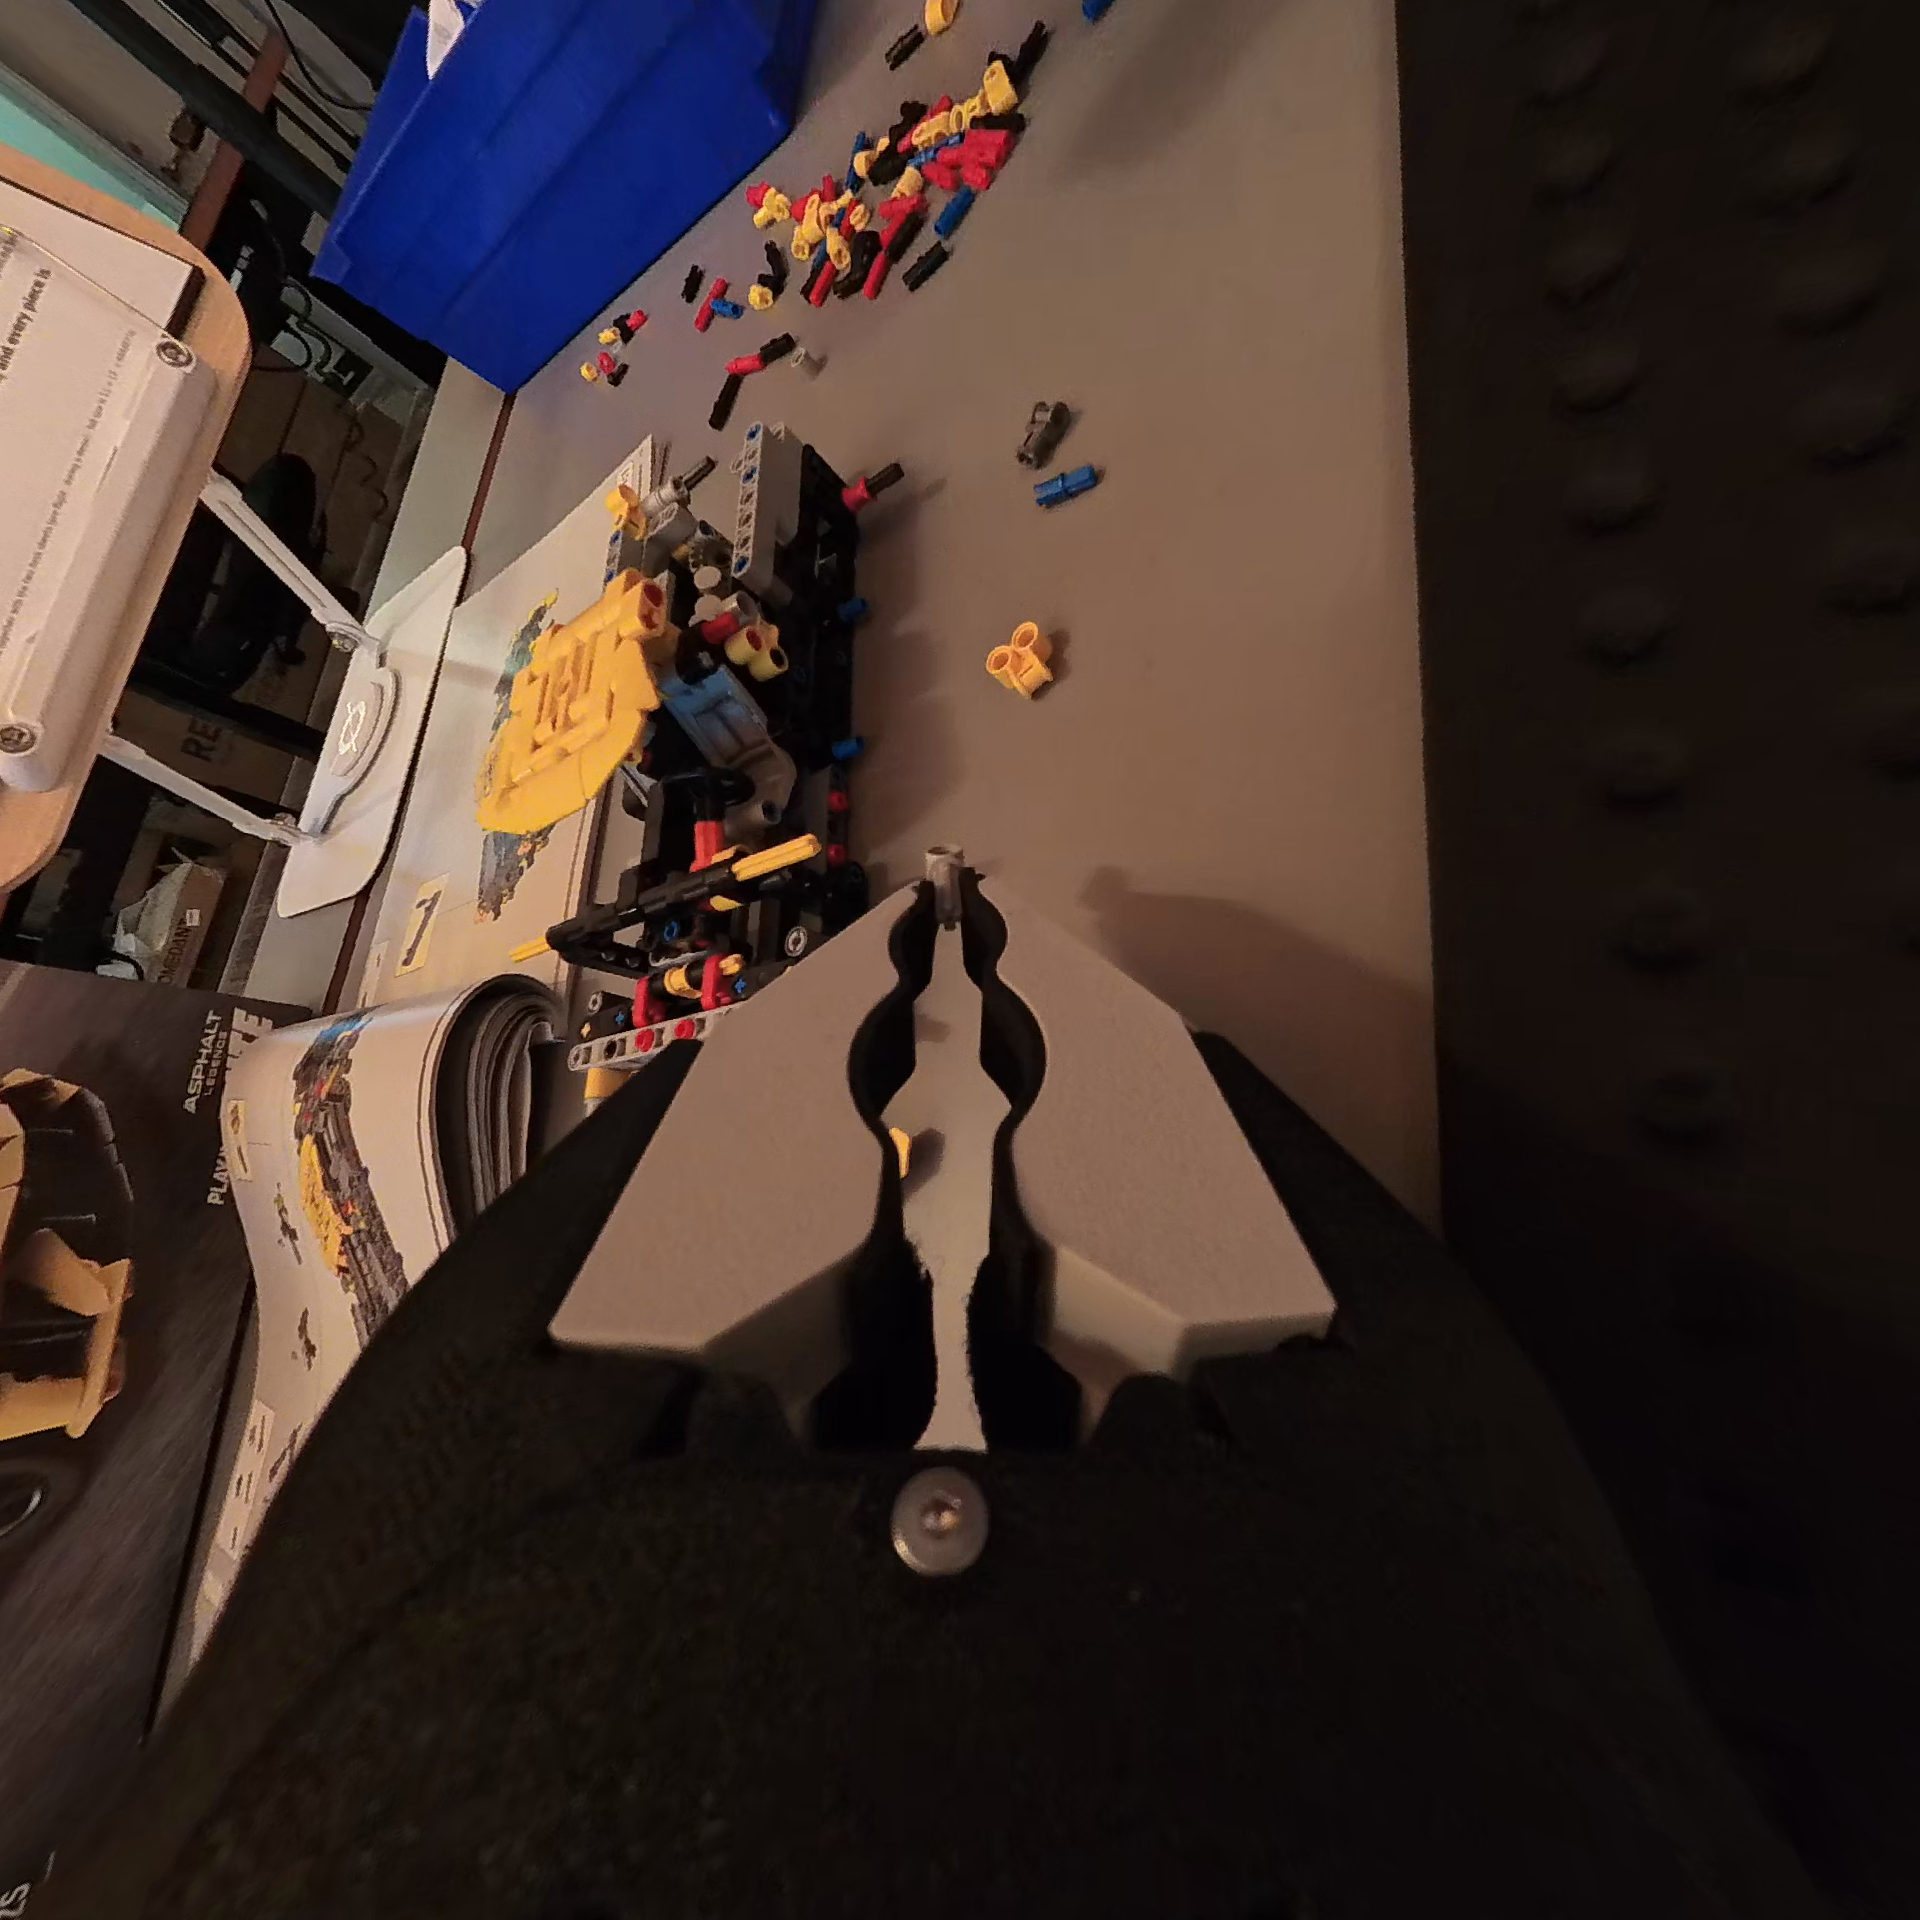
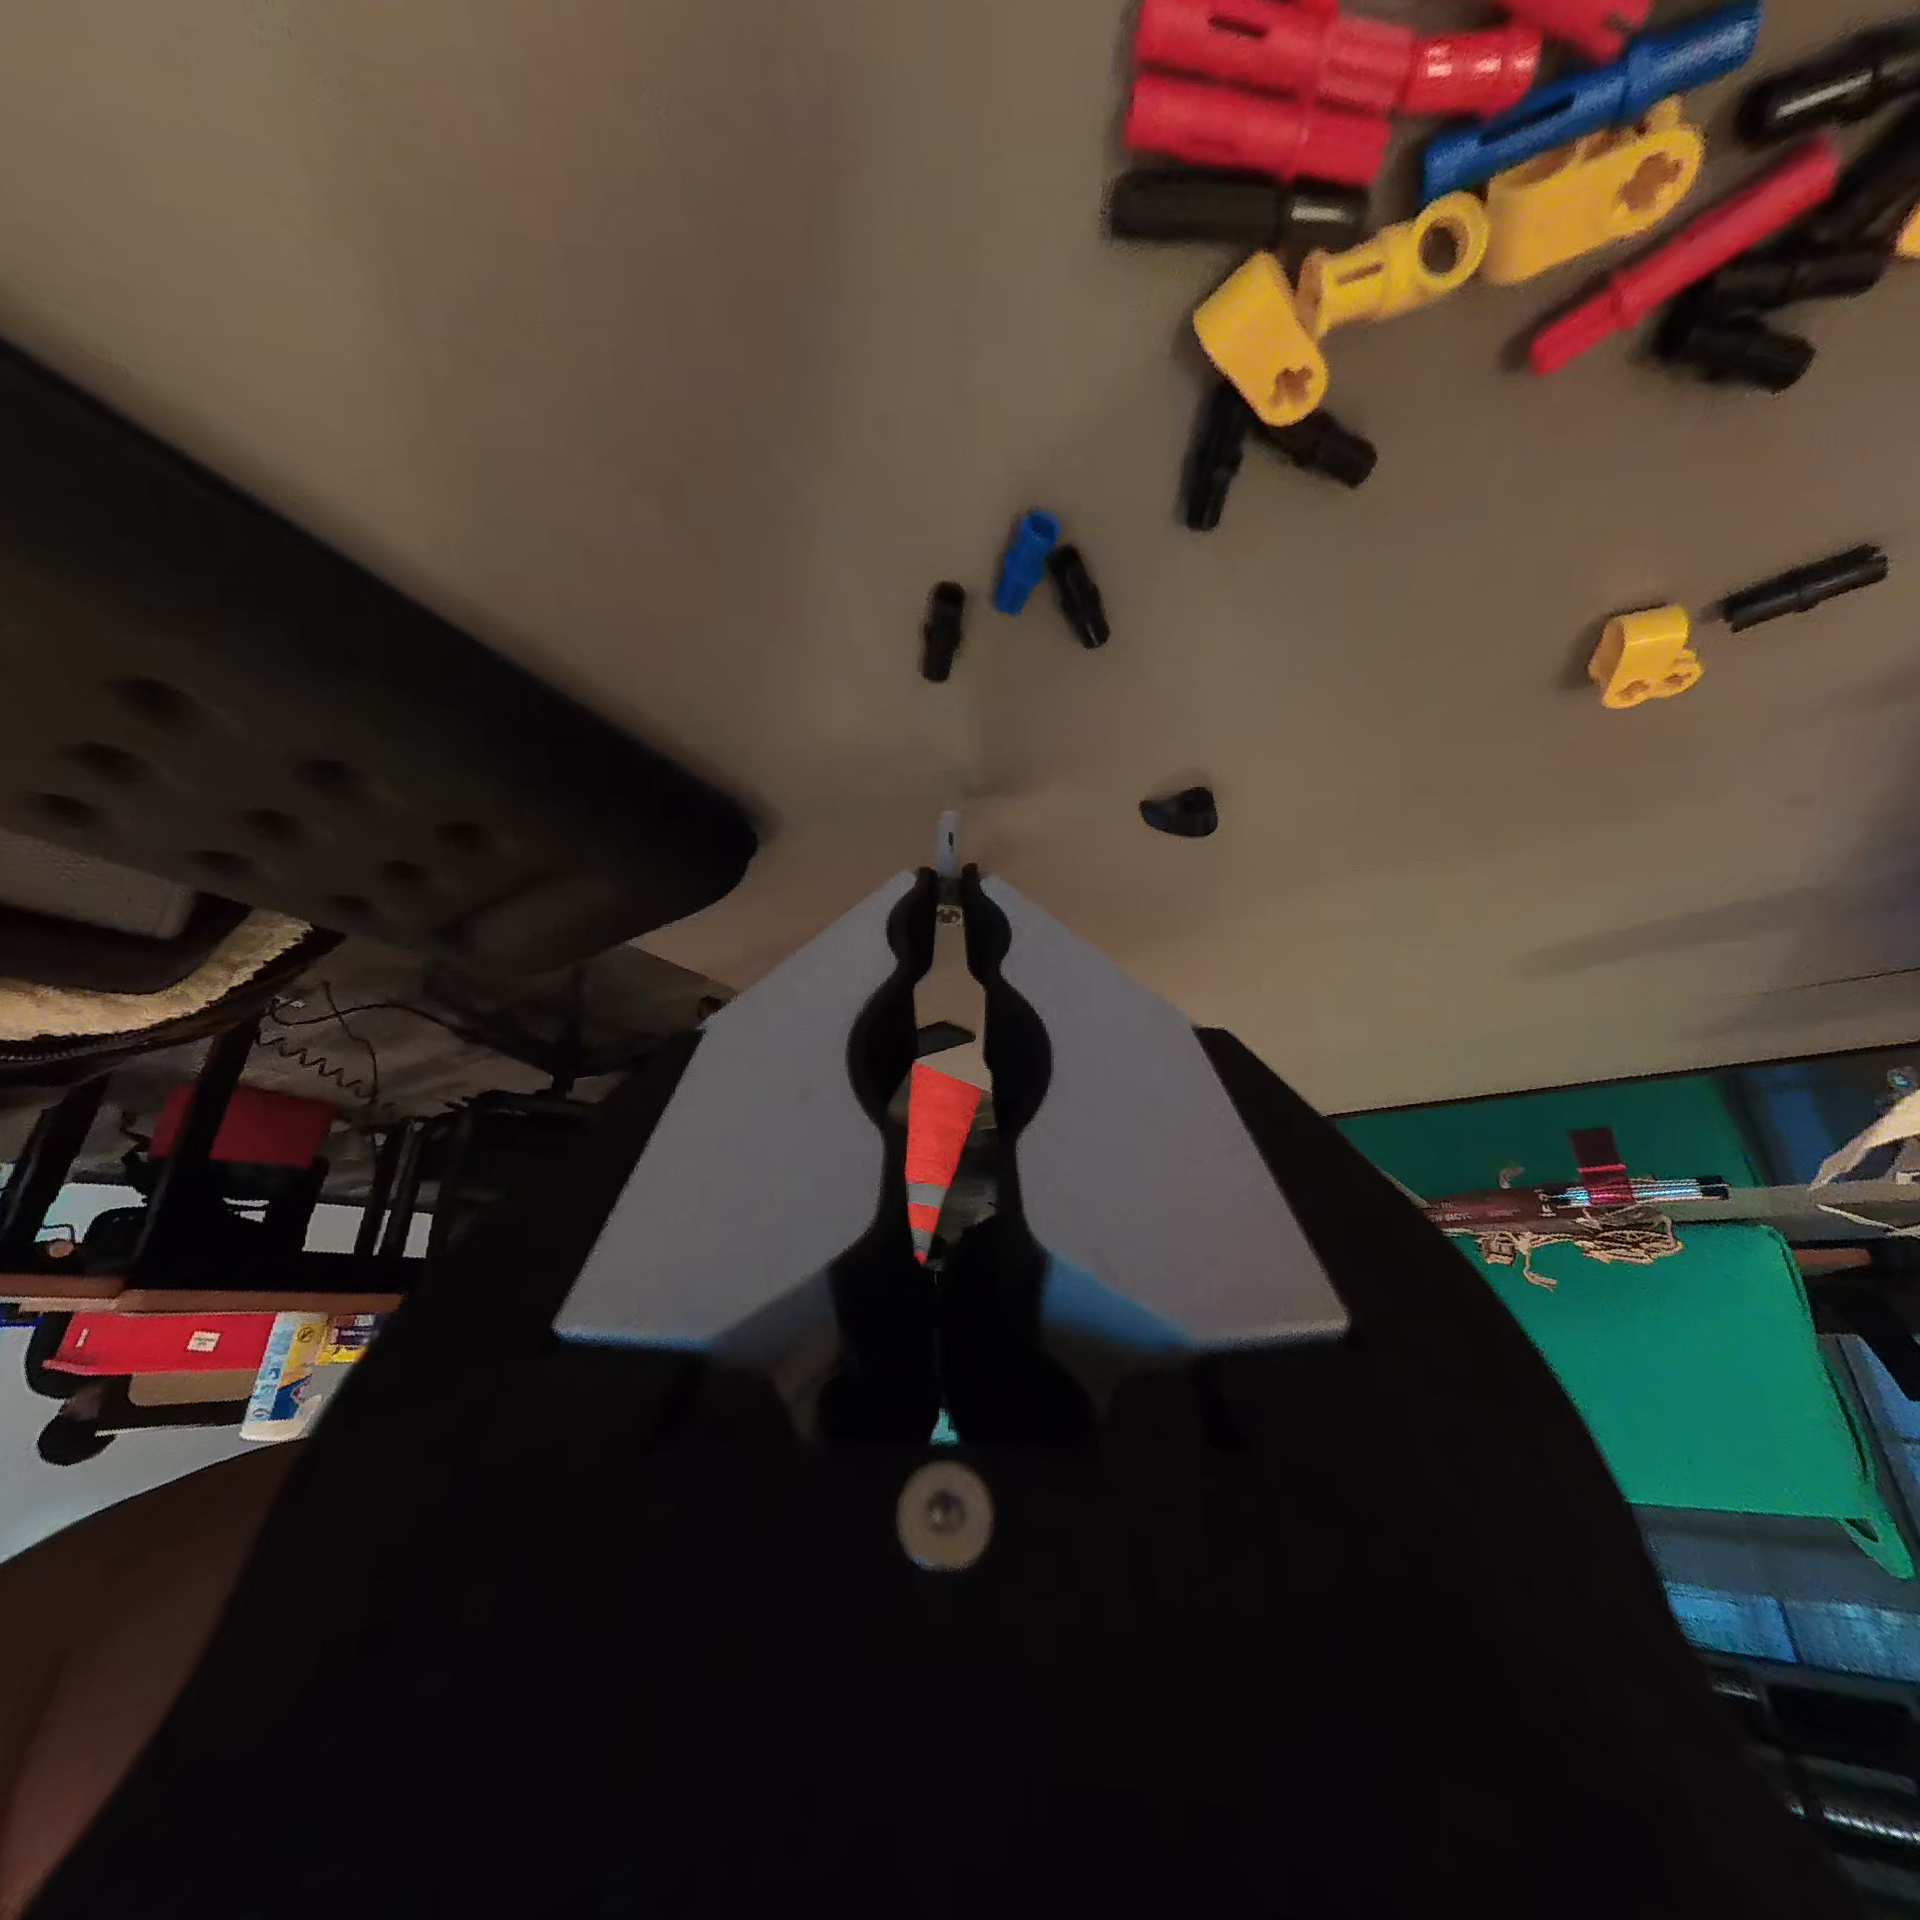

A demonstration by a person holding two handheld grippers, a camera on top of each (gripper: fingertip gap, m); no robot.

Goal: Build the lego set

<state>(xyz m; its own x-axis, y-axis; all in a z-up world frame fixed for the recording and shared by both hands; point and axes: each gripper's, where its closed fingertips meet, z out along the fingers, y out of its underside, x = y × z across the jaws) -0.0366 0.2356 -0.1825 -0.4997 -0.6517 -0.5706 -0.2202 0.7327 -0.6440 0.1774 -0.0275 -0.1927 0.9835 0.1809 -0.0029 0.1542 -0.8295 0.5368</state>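
We found the build partway done. In the left wrist view the partly assembled black, grey and yellow Lego chassis (image 1: 743,748) stood on the grey tabletop (image 1: 1195,727), with a yellow panel piece and a light blue part already fitted. It lay against the open instruction booklet (image 1: 416,1091). A large scatter of loose red, black, blue and yellow pins and connectors (image 1: 894,177) remained beyond it, next to a blue plastic bin (image 1: 561,177), so we judged that much of the set was left to do. A single yellow connector (image 1: 1023,657) and a short blue pin (image 1: 1067,484) lay apart from the pile.

The left gripper (image 1: 945,904) had its jaws pressed nearly together on a small light grey pin (image 1: 943,878), held just beside the near end of the chassis. The right gripper (image 2: 948,883) likewise pinched a tiny pale piece (image 2: 948,836) at its tips; the blur kept us from telling what kind of part it was.

Only the left view showed the model, the booklet and the bin. Only the right view showed the pile up close: the red connectors (image 2: 1278,94), the yellow axle connector (image 2: 1351,301), a small blue pin (image 2: 1023,556) between two black ones, and a dark padded edge (image 2: 364,748) beside the table.
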